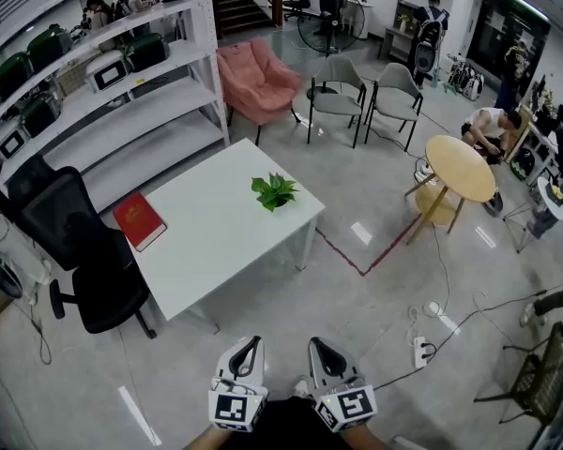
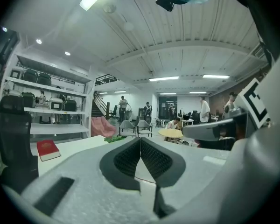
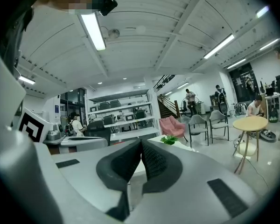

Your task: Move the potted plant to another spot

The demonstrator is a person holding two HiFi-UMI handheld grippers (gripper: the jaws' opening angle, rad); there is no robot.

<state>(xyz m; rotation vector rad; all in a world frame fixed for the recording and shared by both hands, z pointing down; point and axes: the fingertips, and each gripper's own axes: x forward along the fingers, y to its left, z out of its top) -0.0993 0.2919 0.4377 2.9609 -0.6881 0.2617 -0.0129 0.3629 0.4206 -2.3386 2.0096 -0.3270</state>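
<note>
A small green potted plant [image 1: 275,191] stands on the white table [image 1: 216,242], near its far right corner. It shows small in the left gripper view [image 2: 114,137] and in the right gripper view [image 3: 169,139]. Both grippers are held close to the person's body at the bottom of the head view, far from the table. My left gripper [image 1: 247,352] is shut with nothing between its pads [image 2: 126,160]. My right gripper [image 1: 325,353] is also shut and empty, pads [image 3: 151,160] touching.
A red book [image 1: 139,220] lies on the table's left end, beside a black office chair [image 1: 80,251]. White shelving [image 1: 94,92] stands behind. A pink armchair [image 1: 255,81], two grey chairs [image 1: 366,97] and a round wooden table [image 1: 460,169] lie beyond. Cables and a power strip [image 1: 420,350] are on the floor.
</note>
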